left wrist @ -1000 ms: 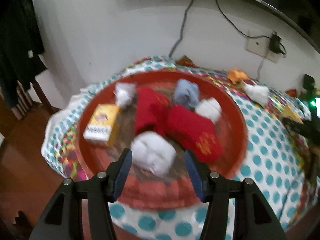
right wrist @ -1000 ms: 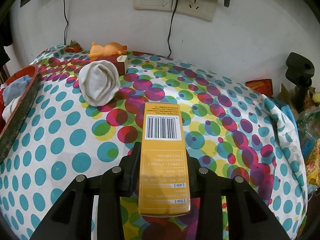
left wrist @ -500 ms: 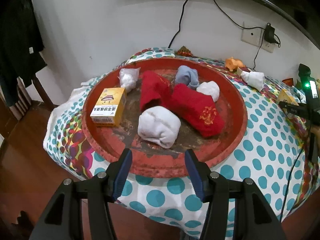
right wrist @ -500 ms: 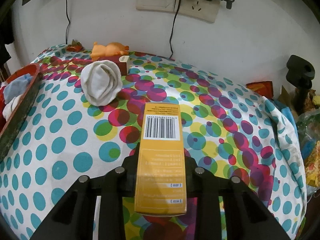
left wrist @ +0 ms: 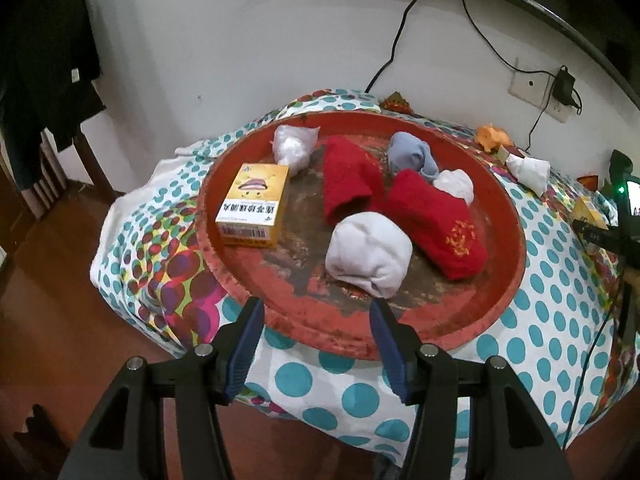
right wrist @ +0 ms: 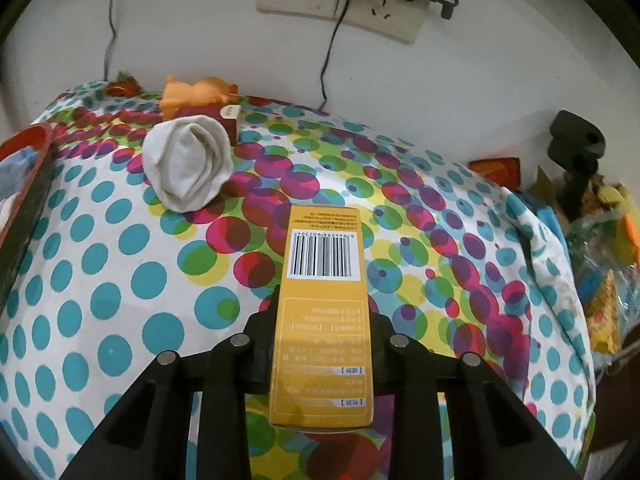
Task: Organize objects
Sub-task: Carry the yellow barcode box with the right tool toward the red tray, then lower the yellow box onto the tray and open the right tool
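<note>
Covering the table, a polka-dot tablecloth (left wrist: 556, 312) with teal and multicoloured spots fills both views. On its left part sits a large round red tray (left wrist: 508, 280), paint worn through in the middle. Inside the tray lie two red socks (left wrist: 436, 224), a white rolled sock (left wrist: 368, 258) near the front rim, a blue-grey sock (left wrist: 412, 156), a smaller white bundle (left wrist: 456, 186), a clear plastic bag (left wrist: 294, 148) and a yellow box (left wrist: 254, 210) standing at the left side. The left gripper (left wrist: 316, 344) hangs just outside the tray's near rim, its blue-padded jaws apart with nothing between them. The right gripper (right wrist: 320, 344) is clenched on a yellow carton (right wrist: 324, 312), barcode face up, held over the cloth to the right of the tray. Beyond it, another rolled white sock (right wrist: 188, 168) rests on the cloth, just in front of an orange toy (right wrist: 196, 92) and a small brown box (right wrist: 224, 118) by the wall.
</note>
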A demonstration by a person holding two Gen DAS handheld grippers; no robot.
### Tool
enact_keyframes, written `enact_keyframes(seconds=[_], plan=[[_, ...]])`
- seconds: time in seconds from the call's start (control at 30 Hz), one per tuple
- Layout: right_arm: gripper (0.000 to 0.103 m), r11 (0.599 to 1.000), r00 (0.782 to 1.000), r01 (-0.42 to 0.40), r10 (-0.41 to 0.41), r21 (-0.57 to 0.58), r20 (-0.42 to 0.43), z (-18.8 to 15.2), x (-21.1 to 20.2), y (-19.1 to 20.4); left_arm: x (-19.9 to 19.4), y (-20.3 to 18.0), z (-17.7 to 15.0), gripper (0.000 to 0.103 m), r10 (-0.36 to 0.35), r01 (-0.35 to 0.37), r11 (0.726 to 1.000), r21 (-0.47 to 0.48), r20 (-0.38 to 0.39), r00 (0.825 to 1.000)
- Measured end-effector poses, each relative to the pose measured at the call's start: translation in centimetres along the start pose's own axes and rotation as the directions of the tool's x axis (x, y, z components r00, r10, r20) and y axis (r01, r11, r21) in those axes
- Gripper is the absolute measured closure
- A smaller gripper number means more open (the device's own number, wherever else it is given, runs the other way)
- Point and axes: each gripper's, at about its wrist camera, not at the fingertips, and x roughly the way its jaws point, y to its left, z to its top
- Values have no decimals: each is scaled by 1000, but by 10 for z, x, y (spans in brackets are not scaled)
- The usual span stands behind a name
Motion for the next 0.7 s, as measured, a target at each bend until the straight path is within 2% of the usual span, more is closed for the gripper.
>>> enact_keyframes(seconds=[0.13, 0.3, 0.53, 0.7], plan=[[75, 1000, 1000, 16, -16, 5, -3, -4, -6, 9, -1, -3, -1, 47, 6, -7, 1000, 16, 3, 1000], [75, 1000, 1000, -14, 13, 12, 13, -16, -20, 21, -1, -3, -1, 47, -37, 37, 999, -1, -7, 999], [75, 998, 998, -64, 64, -5, 24, -26, -43, 34, -5, -3, 0, 47, -16, 16, 1000, 1, 9, 1000], [75, 993, 991, -112, 114, -42, 65, -25, -69, 54, -7, -4, 0, 47, 11, -11, 1000, 12, 20, 1000]])
